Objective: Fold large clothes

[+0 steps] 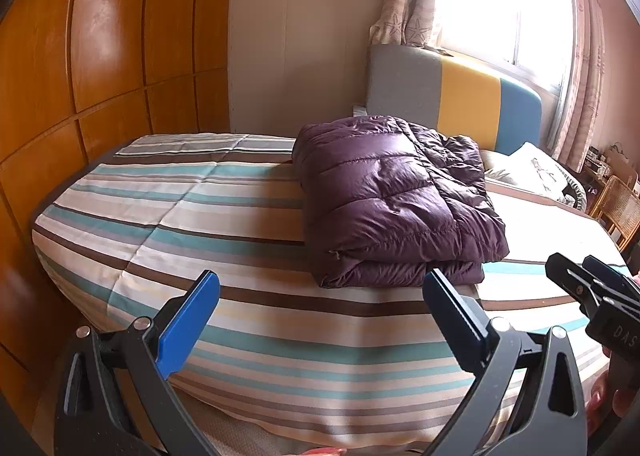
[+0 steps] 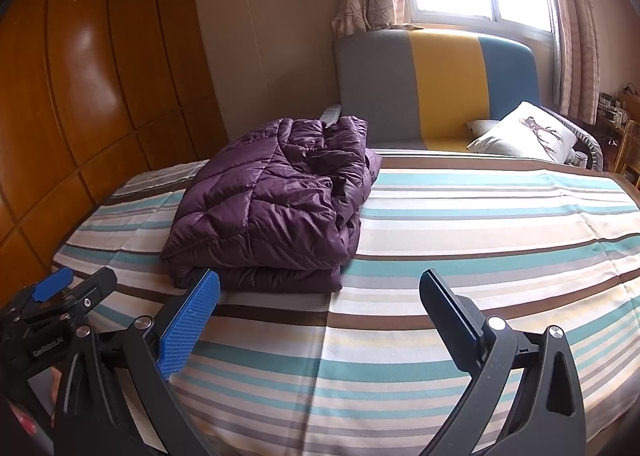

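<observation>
A purple quilted down jacket [image 1: 396, 200] lies folded into a thick rectangular bundle on the striped bed cover [image 1: 200, 224]. It also shows in the right wrist view [image 2: 276, 208], on the bed's left half. My left gripper [image 1: 322, 288] is open and empty, held above the bed's near edge just short of the bundle. My right gripper [image 2: 320, 288] is open and empty, to the right of the left one, with its left fingertip in front of the bundle's near edge. Each gripper shows at the edge of the other's view, the right one [image 1: 592, 288] and the left one [image 2: 60, 292].
A wooden wardrobe [image 1: 100, 76] lines the left side of the bed. A grey, yellow and blue headboard [image 2: 436, 84] stands under a bright window with curtains. A white pillow [image 2: 524, 132] lies at the far right. A wicker chair [image 1: 618, 208] stands beyond the bed's right side.
</observation>
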A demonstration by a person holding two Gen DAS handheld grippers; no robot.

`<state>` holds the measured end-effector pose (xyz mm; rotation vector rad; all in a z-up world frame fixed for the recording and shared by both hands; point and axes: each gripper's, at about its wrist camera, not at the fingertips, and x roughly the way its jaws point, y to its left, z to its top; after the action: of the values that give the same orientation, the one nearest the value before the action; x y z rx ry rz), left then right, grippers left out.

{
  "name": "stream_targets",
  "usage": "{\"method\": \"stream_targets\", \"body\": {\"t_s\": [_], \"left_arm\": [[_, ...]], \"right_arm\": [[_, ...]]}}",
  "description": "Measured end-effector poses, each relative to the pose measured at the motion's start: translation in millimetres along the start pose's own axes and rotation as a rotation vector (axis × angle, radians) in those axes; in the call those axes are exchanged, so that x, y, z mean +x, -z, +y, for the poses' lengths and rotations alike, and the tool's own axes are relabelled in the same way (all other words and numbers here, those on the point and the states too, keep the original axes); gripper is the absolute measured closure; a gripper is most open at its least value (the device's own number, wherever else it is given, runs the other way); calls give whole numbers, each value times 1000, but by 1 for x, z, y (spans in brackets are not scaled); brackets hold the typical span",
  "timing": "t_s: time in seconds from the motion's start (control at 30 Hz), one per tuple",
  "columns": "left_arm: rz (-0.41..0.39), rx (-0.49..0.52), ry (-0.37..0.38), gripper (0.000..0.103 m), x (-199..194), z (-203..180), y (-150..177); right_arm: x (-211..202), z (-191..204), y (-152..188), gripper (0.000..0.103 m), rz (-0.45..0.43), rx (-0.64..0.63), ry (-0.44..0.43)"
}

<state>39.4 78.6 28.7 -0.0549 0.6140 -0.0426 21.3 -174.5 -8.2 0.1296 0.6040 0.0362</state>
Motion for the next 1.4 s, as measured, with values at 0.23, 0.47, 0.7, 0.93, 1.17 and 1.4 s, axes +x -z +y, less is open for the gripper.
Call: {"method": "stream_targets", "body": {"t_s": [0.23,0.47,0.7,0.93,1.17,1.4], "left_arm": [[3,-2,0,2,1,1,0],[4,-5,1,2,1,1,1],[4,0,-1,2,2,1,1],[11,-8,1,2,3,2,1],[14,-6,0,2,3,1,2],[16,-11,2,2,2,2,4]], "right_arm": [[0,0,1,3,2,2,-2],[0,0,1,3,3,4,-2],[1,1,0,3,7,3,-3],[2,1,1,3,9,6,-5],[4,1,2,3,14,11,-7],[4,1,2,3,17,12,-8]]}}
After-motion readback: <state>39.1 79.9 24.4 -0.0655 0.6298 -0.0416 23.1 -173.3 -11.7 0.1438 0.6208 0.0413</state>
